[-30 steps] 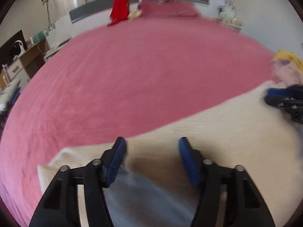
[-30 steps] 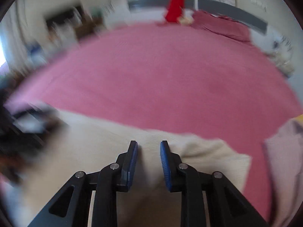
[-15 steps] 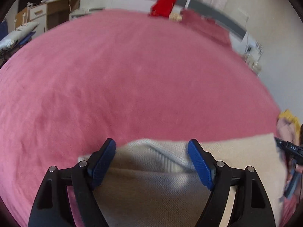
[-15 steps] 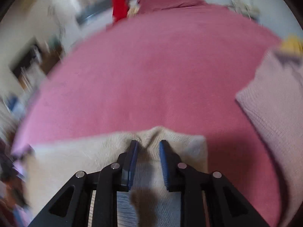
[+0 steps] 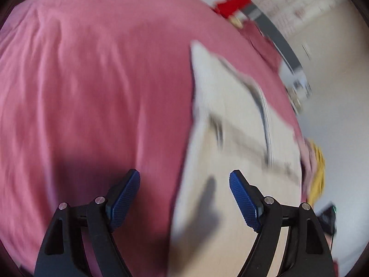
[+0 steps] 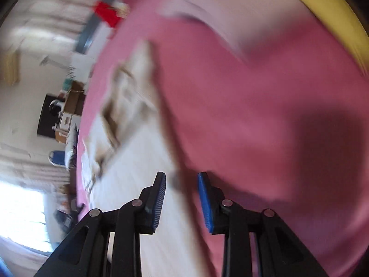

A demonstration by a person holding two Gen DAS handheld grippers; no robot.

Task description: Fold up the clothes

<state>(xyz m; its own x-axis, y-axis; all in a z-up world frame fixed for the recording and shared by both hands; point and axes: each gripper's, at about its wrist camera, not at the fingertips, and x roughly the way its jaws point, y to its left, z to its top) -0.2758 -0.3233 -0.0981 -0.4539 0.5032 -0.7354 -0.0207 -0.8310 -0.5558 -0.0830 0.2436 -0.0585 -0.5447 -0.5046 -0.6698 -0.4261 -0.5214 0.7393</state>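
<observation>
Pink bedspread (image 5: 96,87) fills most of both wrist views, wrinkled and stretched across a wide bed. On it lies a cream knitted garment (image 5: 233,152), folded over on itself so that layered edges show along its far side; in the right wrist view the same cream garment (image 6: 129,161) runs away from the camera, its far end bunched and blurred. Beyond it at the bed's edge sits a pile of pale pink and yellow clothes (image 5: 317,168), and a red cloth (image 5: 231,4) hangs at the grey headboard (image 5: 274,34) far off.

The left gripper (image 5: 184,198) hovers above the near edge of the garment with its jaws spread wide and nothing between the blue pads; one pad hangs over the bedspread, the other over the cream knit. The right gripper (image 6: 181,198) has just been opening its jaws; they stand narrowly apart over the garment's edge, and no fabric is pinched between them.
</observation>
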